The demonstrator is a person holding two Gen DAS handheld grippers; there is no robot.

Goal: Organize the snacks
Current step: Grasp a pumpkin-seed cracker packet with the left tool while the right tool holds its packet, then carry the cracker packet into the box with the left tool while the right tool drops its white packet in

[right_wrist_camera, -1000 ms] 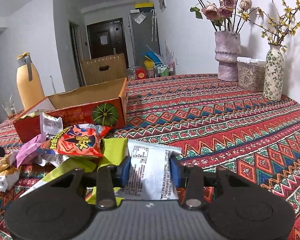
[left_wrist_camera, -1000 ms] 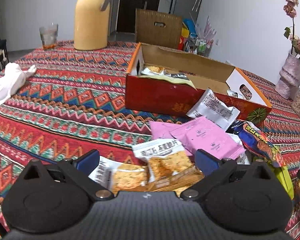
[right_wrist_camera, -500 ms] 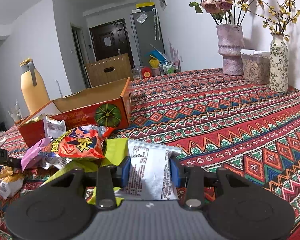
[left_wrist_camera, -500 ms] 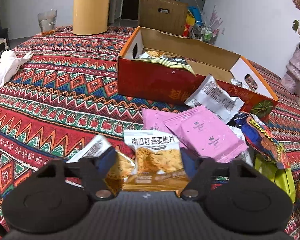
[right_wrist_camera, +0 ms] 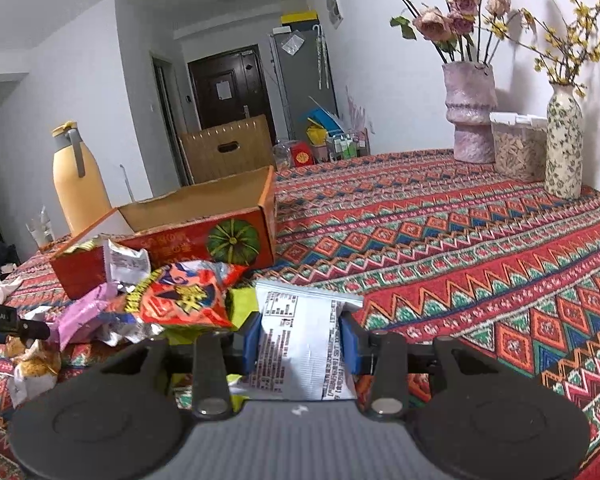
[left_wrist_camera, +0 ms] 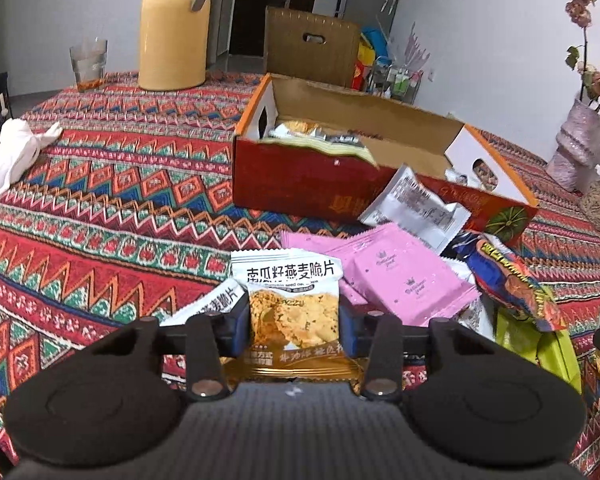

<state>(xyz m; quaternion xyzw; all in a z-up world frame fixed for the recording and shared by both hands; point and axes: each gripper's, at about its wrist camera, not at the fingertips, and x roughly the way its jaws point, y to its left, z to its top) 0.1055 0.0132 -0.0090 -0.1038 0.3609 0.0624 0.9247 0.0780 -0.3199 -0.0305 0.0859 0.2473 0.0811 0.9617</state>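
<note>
On the tabletop (left_wrist_camera: 100, 208): left tongs (left_wrist_camera: 294, 320) have just closed onto the white-and-gold oat-crisp packet (left_wrist_camera: 292, 304); right tongs (right_wrist_camera: 300, 338) grip the silver-white printed sachet (right_wrist_camera: 300, 344); both look ready for boxing.

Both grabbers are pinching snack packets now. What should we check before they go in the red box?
1. Left gripper has just been closing on the oat crisp packet; pads press its sides: ok.
2. Right gripper shut on the white packet: ok.
3. Red box open on top: ok.
4. Room left inside the box: ok, bare cardboard shows.
5. Second crisp packet free of the left pads: cannot tell.
</note>
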